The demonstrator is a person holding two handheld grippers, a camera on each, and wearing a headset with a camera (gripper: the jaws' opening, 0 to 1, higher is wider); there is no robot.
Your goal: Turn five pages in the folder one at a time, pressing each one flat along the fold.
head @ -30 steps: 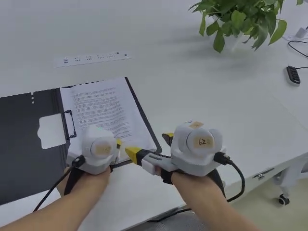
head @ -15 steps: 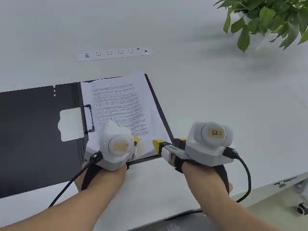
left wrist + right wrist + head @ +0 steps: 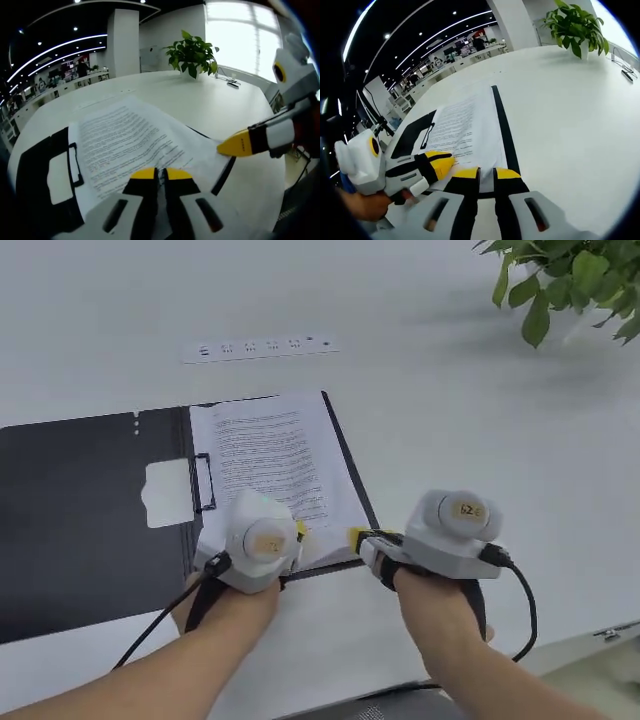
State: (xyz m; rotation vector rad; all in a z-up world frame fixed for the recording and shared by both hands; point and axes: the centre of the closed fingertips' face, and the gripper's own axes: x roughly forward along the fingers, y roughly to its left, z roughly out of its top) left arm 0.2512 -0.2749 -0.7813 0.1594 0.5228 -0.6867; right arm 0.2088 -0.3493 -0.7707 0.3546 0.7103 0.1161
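A black folder (image 3: 90, 505) lies open on the white table, with a printed page (image 3: 268, 460) clipped on its right half. My left gripper (image 3: 297, 530) rests at the page's lower edge, jaws shut, its yellow fingertips (image 3: 159, 175) over the printed page (image 3: 125, 142). My right gripper (image 3: 357, 538) points left at the page's lower right corner with its jaws shut. Its yellow tip (image 3: 240, 145) touches the paper there. In the right gripper view the right gripper (image 3: 486, 173) sits over the page (image 3: 465, 127) corner, with the left gripper (image 3: 437, 164) close beside it.
A white power strip (image 3: 258, 346) lies on the table beyond the folder. A potted plant (image 3: 575, 275) stands at the far right. The folder's metal clip (image 3: 203, 483) sits along the fold. The table's near edge runs just behind my hands.
The camera has shifted. My right gripper's tip has moved from below the folder's corner up to the page's lower right corner. The left gripper stays at the page's bottom edge.
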